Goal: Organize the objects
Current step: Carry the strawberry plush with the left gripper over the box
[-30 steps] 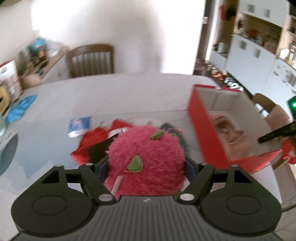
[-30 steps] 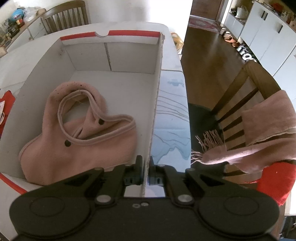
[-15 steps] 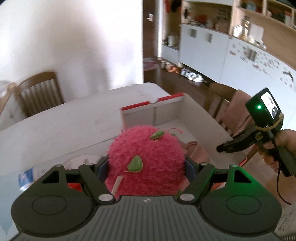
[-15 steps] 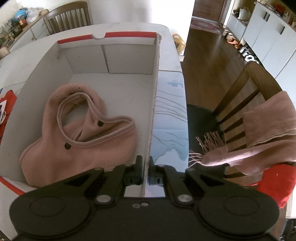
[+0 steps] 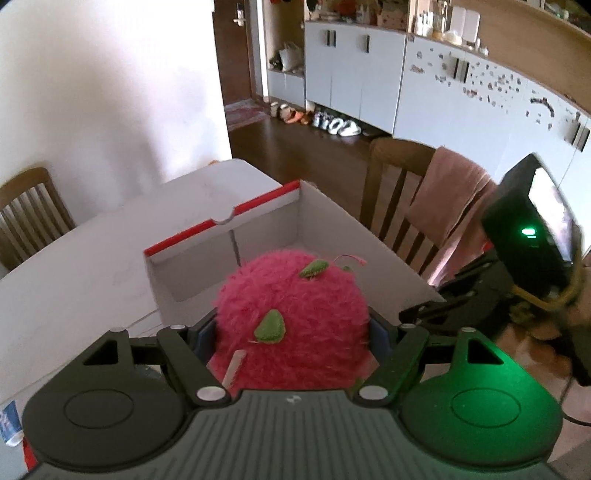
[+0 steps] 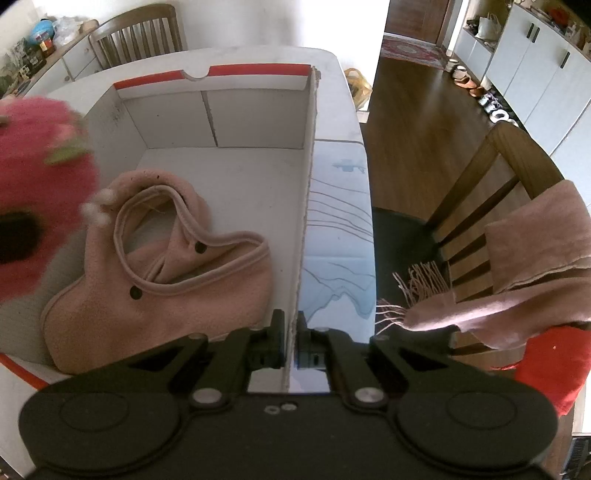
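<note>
A fuzzy pink plush (image 5: 295, 295) with green leaf patches sits between the pads of my left gripper (image 5: 291, 330), which is shut on it. It hangs at the left side of the white cardboard box (image 5: 221, 221) with a red rim. In the right wrist view the plush (image 6: 33, 206) shows blurred over the box's left edge. Inside the box (image 6: 255, 70) lies a pale pink fleece bag (image 6: 166, 291). My right gripper (image 6: 291, 339) is shut on the box's right wall, its thin edge pinched between the fingers.
The box stands on a white table (image 5: 92, 266). A wooden chair (image 6: 517, 155) draped with a pink fringed scarf (image 6: 535, 258) is close on the right, with red cloth (image 6: 554, 354) below it. Another chair (image 6: 136, 29) is at the table's far side.
My left gripper has swung right with the plush, from above the red items on the table to the box. The plush now shows in the right wrist view. My right gripper has stayed put.
</note>
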